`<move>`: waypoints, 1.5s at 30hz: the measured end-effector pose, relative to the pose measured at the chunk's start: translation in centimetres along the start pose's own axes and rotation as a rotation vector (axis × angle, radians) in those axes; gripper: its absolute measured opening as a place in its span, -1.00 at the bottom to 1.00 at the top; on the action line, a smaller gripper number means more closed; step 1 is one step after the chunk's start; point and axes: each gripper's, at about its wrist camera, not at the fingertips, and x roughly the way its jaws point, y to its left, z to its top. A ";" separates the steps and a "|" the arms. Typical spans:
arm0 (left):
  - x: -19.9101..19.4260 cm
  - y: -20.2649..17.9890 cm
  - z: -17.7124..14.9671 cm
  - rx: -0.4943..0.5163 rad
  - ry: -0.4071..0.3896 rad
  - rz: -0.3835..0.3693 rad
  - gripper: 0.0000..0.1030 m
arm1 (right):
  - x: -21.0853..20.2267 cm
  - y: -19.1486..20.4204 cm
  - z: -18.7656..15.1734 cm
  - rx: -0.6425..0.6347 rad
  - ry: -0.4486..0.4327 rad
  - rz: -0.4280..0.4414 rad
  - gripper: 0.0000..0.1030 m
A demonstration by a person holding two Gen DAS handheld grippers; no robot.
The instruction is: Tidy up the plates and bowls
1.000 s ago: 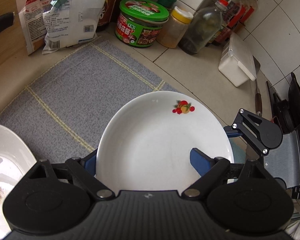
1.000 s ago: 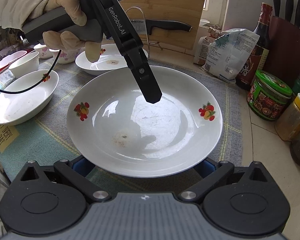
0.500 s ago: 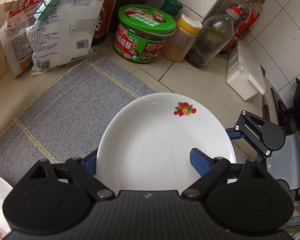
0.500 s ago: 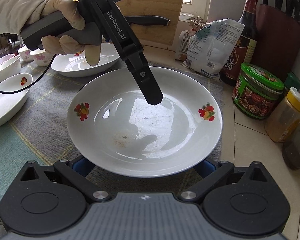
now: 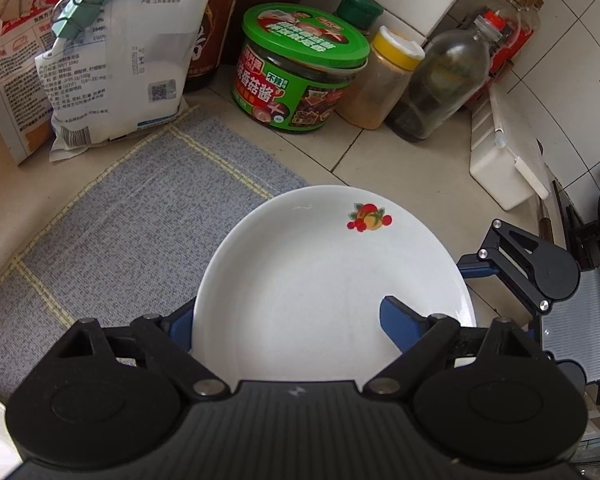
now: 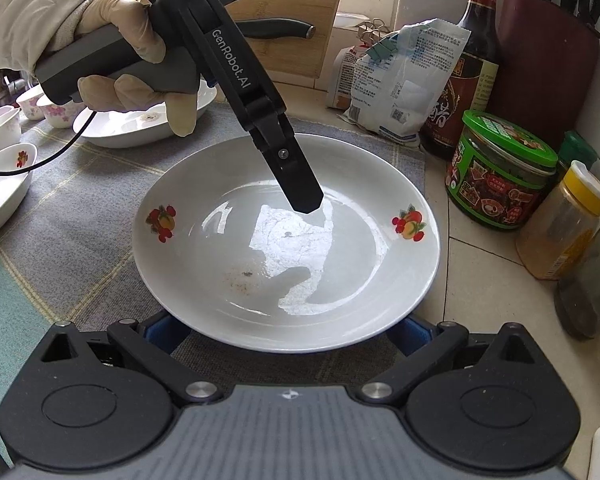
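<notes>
Left hand-held gripper (image 5: 288, 320) is clamped on the rim of the white plate (image 6: 286, 240): one blue finger sits on top inside the dish, the other goes under the left edge. Seen from the right wrist, its black finger (image 6: 296, 188) angles down into the plate from upper left, gloved hand (image 6: 128, 60) on the grey handle. "GenRobot.AI" is printed in white along the body.

Right hand-held gripper (image 6: 286, 332): blue fingers spread wide, one at each side of the plate's near edge and below the rim. Contact with the rim can't be judged; it looks open.

Plate sits over the right end of the grey mat (image 6: 72, 224) near the tiled worktop (image 6: 484, 292). Two fruit decals on the rim and a brownish smear in the well.

Other dishes on the left: a larger white dish (image 6: 140, 128) behind the hand, a small bowl with fruit decal (image 6: 4, 184), and floral cups (image 6: 56, 110) at the far edge.

Right side: a green-lidded jar (image 5: 300, 80) with Chinese label text, a yellow-capped spice jar (image 5: 380, 80), a dark glass bottle (image 5: 440, 84), and a white bag (image 5: 112, 64) shut with a green binder clip, carrying a QR code and barcode with fine print too small to read. A dark sauce bottle (image 6: 464, 68) stands behind the bag.
</notes>
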 end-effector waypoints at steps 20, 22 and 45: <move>-2.2 -1.2 -0.8 0.010 -0.065 0.074 0.81 | -0.7 0.1 -0.2 0.014 0.007 -0.013 1.00; -3.2 -1.7 -1.2 0.009 -0.082 0.091 0.83 | -1.2 0.2 -0.2 0.027 0.006 -0.017 1.00; -14.2 -11.7 -13.4 0.025 -0.435 0.318 0.93 | -7.1 6.8 -1.9 0.197 -0.135 -0.027 1.00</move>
